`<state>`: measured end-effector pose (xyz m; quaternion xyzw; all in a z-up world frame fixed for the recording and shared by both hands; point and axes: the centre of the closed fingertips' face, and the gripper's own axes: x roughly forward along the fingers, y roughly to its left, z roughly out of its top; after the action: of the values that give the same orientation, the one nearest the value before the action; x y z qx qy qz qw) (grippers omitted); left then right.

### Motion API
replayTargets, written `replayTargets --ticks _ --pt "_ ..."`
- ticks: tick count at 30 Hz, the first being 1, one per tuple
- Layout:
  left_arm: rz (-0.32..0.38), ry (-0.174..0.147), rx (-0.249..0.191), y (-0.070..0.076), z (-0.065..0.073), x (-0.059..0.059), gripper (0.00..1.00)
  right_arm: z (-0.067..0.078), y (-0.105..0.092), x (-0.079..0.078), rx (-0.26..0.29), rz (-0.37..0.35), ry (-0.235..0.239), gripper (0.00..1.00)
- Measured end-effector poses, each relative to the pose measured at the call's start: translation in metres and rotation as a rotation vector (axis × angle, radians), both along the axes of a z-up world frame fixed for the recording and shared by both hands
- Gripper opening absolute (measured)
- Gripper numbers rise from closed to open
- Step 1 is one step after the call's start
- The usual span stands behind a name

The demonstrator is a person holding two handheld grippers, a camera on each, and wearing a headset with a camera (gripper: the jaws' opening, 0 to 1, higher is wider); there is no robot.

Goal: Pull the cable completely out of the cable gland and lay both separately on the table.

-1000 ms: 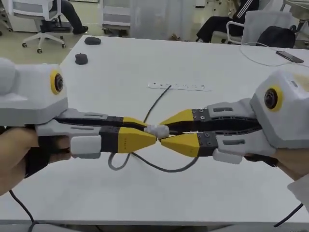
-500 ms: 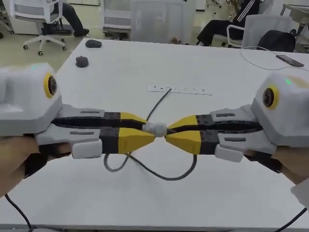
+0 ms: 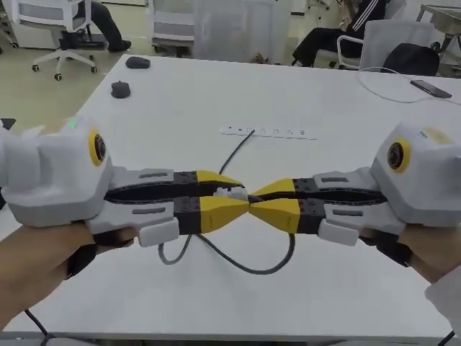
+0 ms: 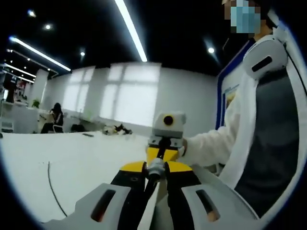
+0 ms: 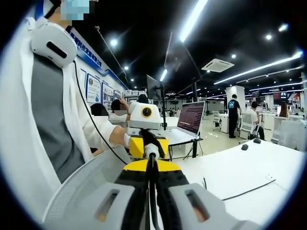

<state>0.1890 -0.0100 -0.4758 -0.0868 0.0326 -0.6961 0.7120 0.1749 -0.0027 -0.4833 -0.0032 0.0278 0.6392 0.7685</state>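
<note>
— Left gripper (image 3: 238, 196)?
— Reaching in from the left, fingers (image 3: 220, 211) closed down to the width of the white cable gland (image 3: 230, 192) and gripping it from both sides. Seen in the left gripper view too, with yellow tips pressed against the gland.

— Right gripper (image 3: 256, 201)?
— Tip to tip with the left one. Fingers brought almost fully together, pinching the grey cable (image 3: 248, 265) right where it leaves the gland. In the right gripper view, a dark line running up between the fingers to the white gland.

— Place of the gland?
— Held up off the surface (image 3: 216, 101), on the person's side of the white power strip (image 3: 268, 131) and well short of it.

— Cable out yet?
— No, not pulled free of the gland.

— Rest of the cable?
— Sagging in loops onto the surface nearer than the power strip, then running away to the strip's near edge.

— Anything more?
— Two dark mice (image 3: 121, 89) beyond and left of the power strip, and a phone (image 3: 431, 86) beyond it, far to the right.
</note>
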Motion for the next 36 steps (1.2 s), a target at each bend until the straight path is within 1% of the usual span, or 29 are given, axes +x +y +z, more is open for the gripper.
replayTargets --ticks 1,2,3,4,5,6,8,11,13,14,15,16,19,20,21,22,24,25,26,27,28,29,32,34,36 --pt "0.004 -0.009 -0.003 0.000 -0.001 0.000 0.17 -0.001 -0.001 0.001 0.005 -0.004 0.007 0.02" --pt "0.007 -0.035 -0.009 0.000 -0.002 0.001 0.17 -0.002 -0.001 0.001 0.008 -0.005 0.011 0.02" --pt "0.006 -0.018 -0.007 0.000 -0.002 0.001 0.17 -0.003 -0.002 0.002 0.011 -0.008 0.016 0.02" --pt "-0.011 0.042 -0.002 -0.001 -0.004 -0.001 0.16 -0.004 -0.002 0.001 0.011 -0.006 0.018 0.02" --pt "-0.014 0.056 0.003 0.000 -0.005 0.000 0.16 -0.005 -0.002 0.000 0.011 -0.002 0.023 0.02" --pt "-0.010 0.050 0.002 0.000 -0.006 0.001 0.16 -0.006 -0.002 0.000 0.009 -0.004 0.025 0.02" --pt "-0.013 0.048 0.010 0.000 -0.008 0.000 0.16 -0.010 -0.002 0.000 -0.004 -0.001 0.024 0.02" --pt "-0.008 0.057 0.026 0.000 -0.011 0.000 0.16 -0.014 -0.004 0.000 -0.033 -0.002 0.010 0.02" --pt "0.007 0.062 0.042 0.001 -0.015 0.001 0.16 -0.022 -0.009 0.001 -0.074 -0.011 -0.006 0.02" --pt "0.024 0.049 0.056 0.001 -0.019 0.002 0.16 -0.028 -0.013 0.003 -0.105 -0.022 -0.023 0.02" --pt "0.031 0.050 0.061 0.001 -0.021 0.002 0.16 -0.033 -0.015 0.004 -0.123 -0.025 -0.020 0.02" --pt "0.039 0.068 0.066 0.002 -0.025 0.004 0.16 -0.041 -0.020 0.005 -0.155 -0.031 -0.015 0.02" --pt "0.050 0.090 0.067 0.004 -0.030 0.005 0.16 -0.050 -0.026 0.007 -0.184 -0.043 -0.015 0.02" --pt "0.052 0.094 0.076 0.004 -0.030 0.005 0.16 -0.054 -0.030 0.008 -0.193 -0.049 -0.008 0.02" --pt "0.052 0.085 0.080 0.005 -0.030 0.005 0.16 -0.058 -0.033 0.009 -0.201 -0.055 -0.001 0.02" --pt "0.054 0.084 0.081 0.004 -0.030 0.005 0.16 -0.062 -0.036 0.010 -0.208 -0.062 0.002 0.02" --pt "0.062 0.093 0.086 0.004 -0.032 0.007 0.16 -0.074 -0.044 0.013 -0.254 -0.082 0.014 0.02" --pt "0.065 0.095 0.091 0.005 -0.033 0.007 0.16 -0.078 -0.047 0.014 -0.268 -0.090 0.015 0.02" --pt "0.070 0.096 0.091 0.005 -0.033 0.008 0.16 -0.086 -0.052 0.016 -0.292 -0.106 0.032 0.02" --pt "0.071 0.099 0.089 0.005 -0.033 0.008 0.16 -0.091 -0.055 0.017 -0.309 -0.115 0.039 0.02" --pt "0.074 0.103 0.084 0.006 -0.032 0.009 0.16 -0.099 -0.062 0.019 -0.337 -0.131 0.050 0.02" --pt "0.078 0.105 0.080 0.007 -0.031 0.009 0.16 -0.104 -0.065 0.020 -0.350 -0.144 0.061 0.02" --pt "0.085 0.107 0.072 0.009 -0.030 0.010 0.16 -0.117 -0.076 0.021 -0.378 -0.169 0.091 0.02" --pt "0.084 0.116 0.057 0.011 -0.027 0.010 0.16 -0.122 -0.081 0.020 -0.389 -0.179 0.102 0.02" --pt "0.084 0.120 0.047 0.012 -0.025 0.010 0.16 -0.124 -0.084 0.020 -0.384 -0.192 0.114 0.02"
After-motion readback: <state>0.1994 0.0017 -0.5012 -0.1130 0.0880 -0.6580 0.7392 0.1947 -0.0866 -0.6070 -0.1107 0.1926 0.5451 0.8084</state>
